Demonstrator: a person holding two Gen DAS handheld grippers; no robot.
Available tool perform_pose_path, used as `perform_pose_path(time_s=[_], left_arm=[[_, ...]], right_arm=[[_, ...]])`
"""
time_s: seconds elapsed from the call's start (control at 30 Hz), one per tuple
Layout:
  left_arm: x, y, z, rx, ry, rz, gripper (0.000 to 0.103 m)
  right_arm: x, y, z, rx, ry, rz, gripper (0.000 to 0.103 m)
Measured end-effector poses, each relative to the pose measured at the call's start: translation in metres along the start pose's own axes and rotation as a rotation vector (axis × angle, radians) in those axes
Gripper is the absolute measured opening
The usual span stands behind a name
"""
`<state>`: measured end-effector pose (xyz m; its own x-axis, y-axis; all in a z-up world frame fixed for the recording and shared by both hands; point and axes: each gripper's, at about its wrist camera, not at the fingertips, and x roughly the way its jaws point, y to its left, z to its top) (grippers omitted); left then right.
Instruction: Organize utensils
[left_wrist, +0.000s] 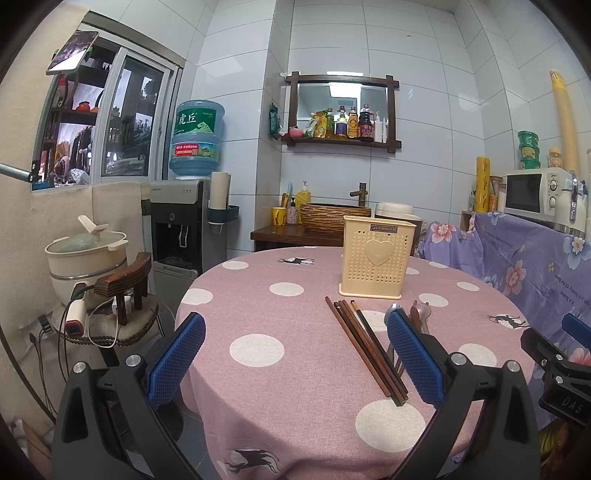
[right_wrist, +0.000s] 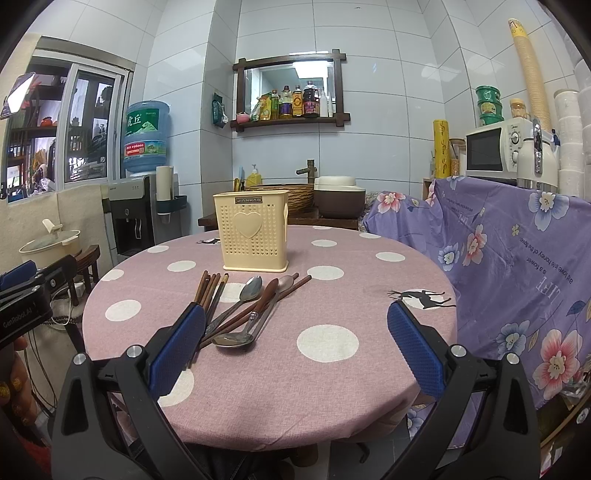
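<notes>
A cream perforated utensil holder (left_wrist: 376, 258) (right_wrist: 254, 232) stands upright on the round pink dotted table (left_wrist: 280, 376) (right_wrist: 332, 384). In front of it lie several brown chopsticks (left_wrist: 364, 345) (right_wrist: 211, 288) in a loose bundle, with metal and wooden spoons (right_wrist: 248, 295) (left_wrist: 422, 316) beside them. My left gripper (left_wrist: 295, 325) is open above the near table edge, its right finger next to the chopsticks. My right gripper (right_wrist: 295, 314) is open too, the spoons just beyond its left finger (right_wrist: 181, 339). Neither holds anything.
A floral purple cloth (right_wrist: 517, 266) covers furniture at the right, with a microwave (right_wrist: 493, 147) on it. A stool (left_wrist: 122, 295) with a charger and cables, a pot (left_wrist: 86, 254) and a water dispenser (left_wrist: 184, 221) stand left of the table. A sink counter (left_wrist: 295, 232) lies behind.
</notes>
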<state>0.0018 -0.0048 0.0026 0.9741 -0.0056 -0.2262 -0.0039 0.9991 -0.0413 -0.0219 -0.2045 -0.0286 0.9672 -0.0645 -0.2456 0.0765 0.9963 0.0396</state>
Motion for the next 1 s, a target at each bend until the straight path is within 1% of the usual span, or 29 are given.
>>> perform_pose_path(time_s=[0.73,0.8,1.0], left_arm=[[0.0006,-0.0003,-0.0004,0.0,0.003,0.0,0.098],[0.0042,0.0037,-0.0076,0.002,0.006,-0.003,0.098],[0.0045,0.0036,-0.0086,0.002,0.007,-0.002,0.098]], right_arm=[[0.0001,0.001,0.0009,0.0,0.003,0.001,0.098],[-0.0002,0.001,0.0011,0.0,0.004,0.001,0.098],[0.0019,0.0047,-0.0009,-0.001,0.005,0.002,0.098]])
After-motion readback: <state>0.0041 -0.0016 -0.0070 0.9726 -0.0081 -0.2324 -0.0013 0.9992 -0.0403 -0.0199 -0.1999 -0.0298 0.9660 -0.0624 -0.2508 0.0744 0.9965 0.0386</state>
